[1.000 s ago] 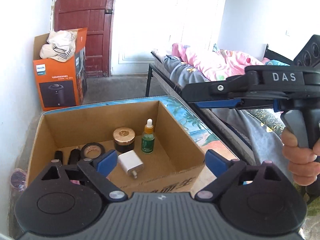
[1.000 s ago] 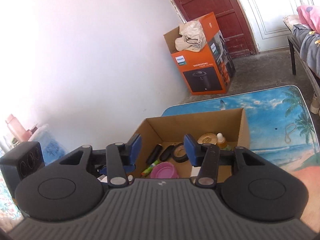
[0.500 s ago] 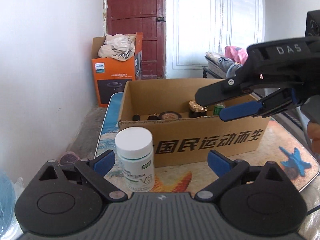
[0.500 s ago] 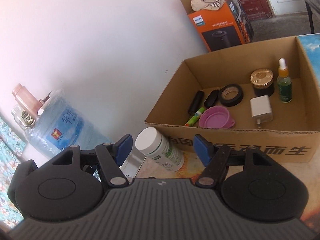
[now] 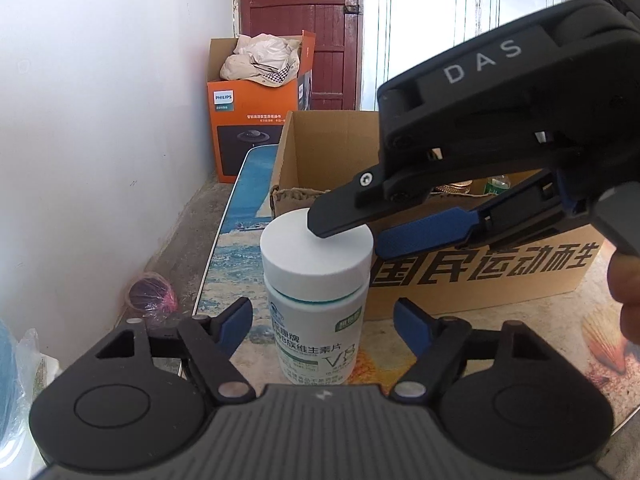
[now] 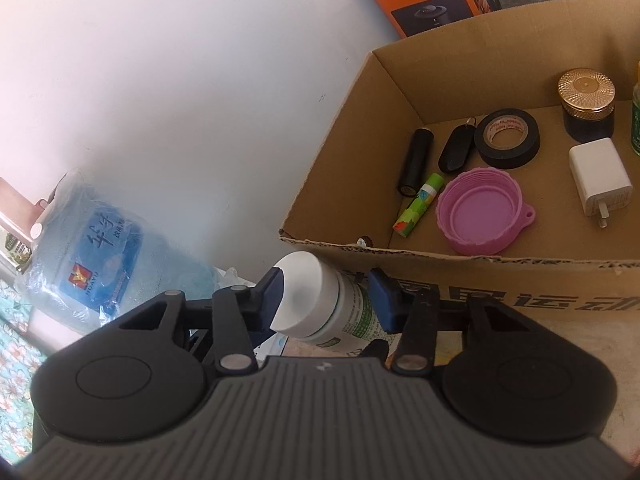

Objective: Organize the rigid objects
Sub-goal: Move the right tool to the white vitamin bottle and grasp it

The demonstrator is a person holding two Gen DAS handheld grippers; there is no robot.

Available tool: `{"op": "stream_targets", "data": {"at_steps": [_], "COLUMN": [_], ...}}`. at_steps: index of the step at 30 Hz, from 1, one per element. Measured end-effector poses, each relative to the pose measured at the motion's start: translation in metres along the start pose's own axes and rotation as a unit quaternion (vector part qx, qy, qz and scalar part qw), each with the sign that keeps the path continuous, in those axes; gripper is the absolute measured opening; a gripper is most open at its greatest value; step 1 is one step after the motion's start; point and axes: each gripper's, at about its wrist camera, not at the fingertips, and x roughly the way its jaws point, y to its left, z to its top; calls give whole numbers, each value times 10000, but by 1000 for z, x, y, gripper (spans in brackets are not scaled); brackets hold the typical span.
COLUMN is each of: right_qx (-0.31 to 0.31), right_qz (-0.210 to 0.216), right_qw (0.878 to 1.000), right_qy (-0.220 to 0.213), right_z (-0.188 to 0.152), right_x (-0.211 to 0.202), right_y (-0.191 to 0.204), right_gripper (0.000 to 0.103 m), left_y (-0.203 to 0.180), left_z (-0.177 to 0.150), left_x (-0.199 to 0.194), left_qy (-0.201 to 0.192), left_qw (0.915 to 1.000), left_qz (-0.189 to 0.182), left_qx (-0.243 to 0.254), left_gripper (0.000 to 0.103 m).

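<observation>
From the left wrist view, a white-capped pill bottle (image 5: 316,292) stands upright on the table (image 5: 500,344) just in front of a cardboard box (image 5: 480,268). It sits between the left gripper (image 5: 322,322) pads, whose jaws are closing but not touching. Above, the right gripper (image 5: 362,232) straddles its cap.

From the right wrist view, the right gripper (image 6: 328,294) jaws are closing, narrow, around the cap (contact is unclear). The box holds a pink lid (image 6: 482,212) and tape roll (image 6: 508,138).

I see a glossy white plastic bottle (image 5: 316,304) with a matt cap (image 5: 316,246) and paper label, a rough-edged cardboard box (image 6: 344,200), a jar (image 6: 587,104) with a shiny ribbed gold lid, and matt black tape (image 6: 508,138).
</observation>
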Motion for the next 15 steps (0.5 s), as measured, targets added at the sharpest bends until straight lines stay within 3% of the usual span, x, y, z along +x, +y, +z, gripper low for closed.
{"op": "stream_targets", "data": {"at_steps": [6, 15], "right_qx": [29, 6], "right_qz": [117, 159], "right_qw": [9999, 9999], "right_qy": [45, 28], "right_z": [0, -4], "right_x": [8, 0], "right_y": [-1, 2], "right_gripper": [36, 33], "left_y": [2, 1], "left_z": [0, 2], "left_x": [7, 3], "left_qy": [94, 138], "left_qw": [9999, 9997], "left_qz": [9, 24], "left_qx": [-113, -197], "left_gripper": [54, 54]}}
